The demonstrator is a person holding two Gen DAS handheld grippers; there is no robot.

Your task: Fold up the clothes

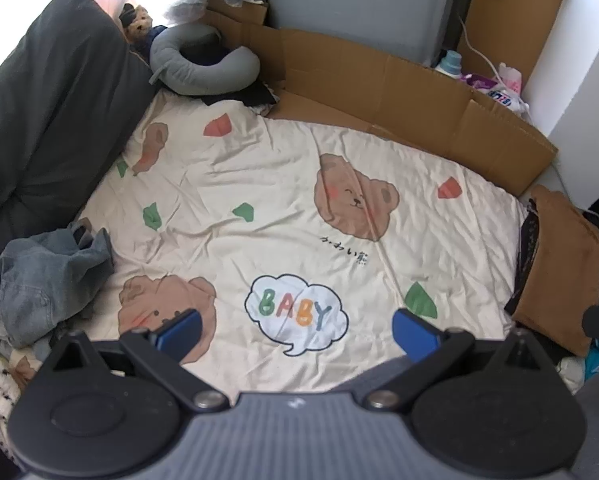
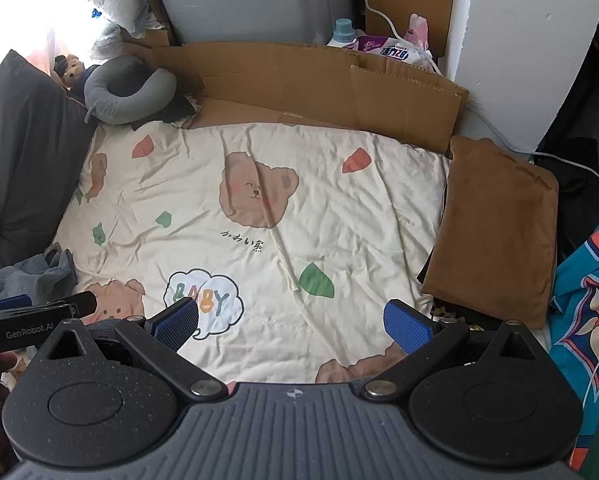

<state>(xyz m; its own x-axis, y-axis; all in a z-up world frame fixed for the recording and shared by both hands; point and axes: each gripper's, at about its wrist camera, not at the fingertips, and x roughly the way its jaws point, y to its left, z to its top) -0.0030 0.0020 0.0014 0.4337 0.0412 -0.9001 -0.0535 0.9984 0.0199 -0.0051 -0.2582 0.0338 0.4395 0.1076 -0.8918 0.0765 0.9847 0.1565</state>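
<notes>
A crumpled blue denim garment [image 1: 51,276] lies at the left edge of the cream bear-print bedsheet [image 1: 283,192]; it also shows in the right wrist view as a grey-blue heap [image 2: 35,276]. A folded brown garment [image 2: 499,228] rests on the bed's right side, atop darker folded pieces, and appears at the right edge of the left wrist view [image 1: 559,268]. My left gripper [image 1: 297,332] hovers open over the "BABY" print, holding nothing. My right gripper [image 2: 295,326] is open too, above the sheet's near edge. The left gripper's body [image 2: 31,316] pokes in at the left.
Flattened cardboard [image 1: 399,92] lines the far side of the bed. A dark duvet [image 1: 39,120] bulks along the left. A grey neck pillow [image 1: 203,68] and a teddy bear [image 1: 139,24] sit at the far left corner. Teal patterned fabric [image 2: 591,292] hangs at the right.
</notes>
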